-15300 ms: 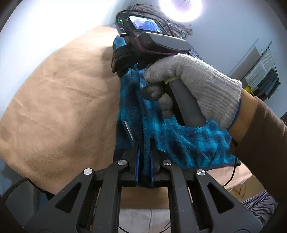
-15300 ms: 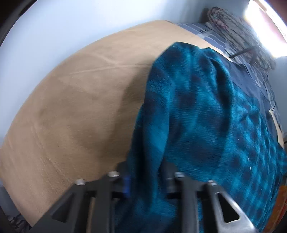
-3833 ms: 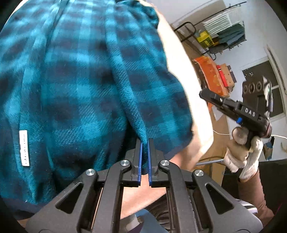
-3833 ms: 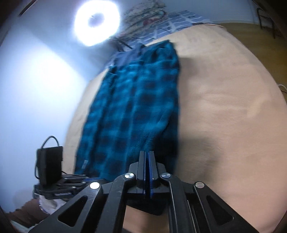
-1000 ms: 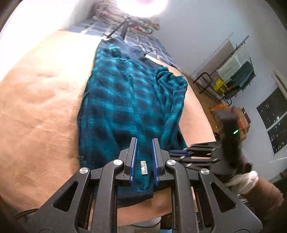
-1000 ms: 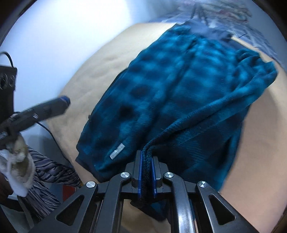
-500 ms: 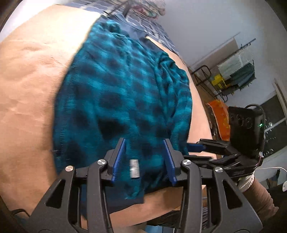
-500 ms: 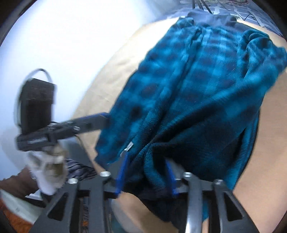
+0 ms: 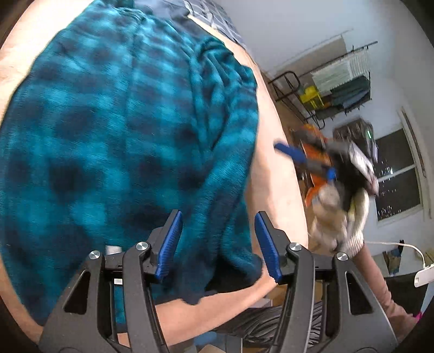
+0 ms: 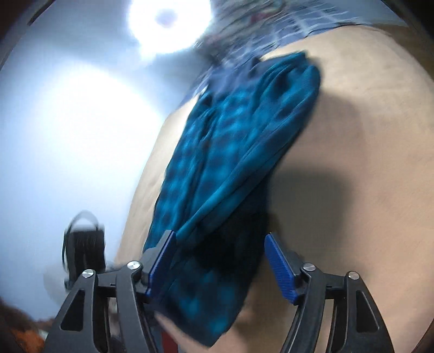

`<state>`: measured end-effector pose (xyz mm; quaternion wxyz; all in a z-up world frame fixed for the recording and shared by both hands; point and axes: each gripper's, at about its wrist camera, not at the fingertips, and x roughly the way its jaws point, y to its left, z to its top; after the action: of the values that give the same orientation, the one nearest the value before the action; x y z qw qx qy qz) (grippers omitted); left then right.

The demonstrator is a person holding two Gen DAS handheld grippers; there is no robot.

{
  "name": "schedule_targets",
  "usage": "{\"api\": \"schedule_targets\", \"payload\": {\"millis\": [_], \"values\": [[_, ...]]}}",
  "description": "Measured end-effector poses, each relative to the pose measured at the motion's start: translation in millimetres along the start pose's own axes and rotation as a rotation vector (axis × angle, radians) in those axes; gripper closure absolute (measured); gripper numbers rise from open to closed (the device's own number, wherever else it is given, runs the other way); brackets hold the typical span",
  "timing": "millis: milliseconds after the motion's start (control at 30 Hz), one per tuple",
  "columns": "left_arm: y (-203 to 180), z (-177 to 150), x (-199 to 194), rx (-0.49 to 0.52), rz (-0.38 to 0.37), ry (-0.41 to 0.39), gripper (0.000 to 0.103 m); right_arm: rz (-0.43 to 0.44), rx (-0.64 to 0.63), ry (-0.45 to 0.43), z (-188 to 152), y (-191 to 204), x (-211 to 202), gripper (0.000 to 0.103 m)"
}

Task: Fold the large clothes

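A blue-and-black plaid fleece garment (image 9: 122, 130) lies folded lengthwise on a tan bed cover (image 9: 274, 168). My left gripper (image 9: 218, 243) is open, with the garment's near edge between its blue pads, not clamped. My right gripper (image 10: 219, 264) is open too, its pads wide apart over the garment's near end (image 10: 233, 168). In the left wrist view the right gripper (image 9: 303, 160) is blurred, off the bed's right side, held by a gloved hand.
The tan cover (image 10: 352, 163) spreads right of the garment. A checked sheet and bundled bedding (image 10: 271, 32) lie at the far end under a ring light (image 10: 168, 21). A clothes rack (image 9: 339, 89), an orange item and a dark window stand right of the bed.
Both grippers have opened wide and let go of the garment's edge. The right gripper has swung away to the right side of the bed. The garment now lies flat.
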<state>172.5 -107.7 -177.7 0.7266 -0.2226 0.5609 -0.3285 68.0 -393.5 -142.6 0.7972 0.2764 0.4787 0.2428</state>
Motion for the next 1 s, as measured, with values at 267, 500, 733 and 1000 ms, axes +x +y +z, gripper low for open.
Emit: {"api": "schedule_targets", "payload": {"millis": [267,500,733,1000], "values": [[-20.2,-8.6,10.6,0.092,0.053,0.033,0.047,-0.044,0.124,-0.118,66.5,-46.4,26.0,0.027],[-9.5,-14.1,21.1,0.108,0.050,0.059,0.072,-0.121,0.219,-0.199,113.2,-82.9,56.8,0.033],[-4.8,-18.9,23.0,0.103,0.048,0.073,0.090,-0.150,0.251,-0.188,135.3,-80.4,81.4,0.080],[-10.8,-31.1,19.6,0.138,0.041,0.073,0.093,-0.360,-0.082,-0.174,158.3,29.3,95.4,0.101]]}}
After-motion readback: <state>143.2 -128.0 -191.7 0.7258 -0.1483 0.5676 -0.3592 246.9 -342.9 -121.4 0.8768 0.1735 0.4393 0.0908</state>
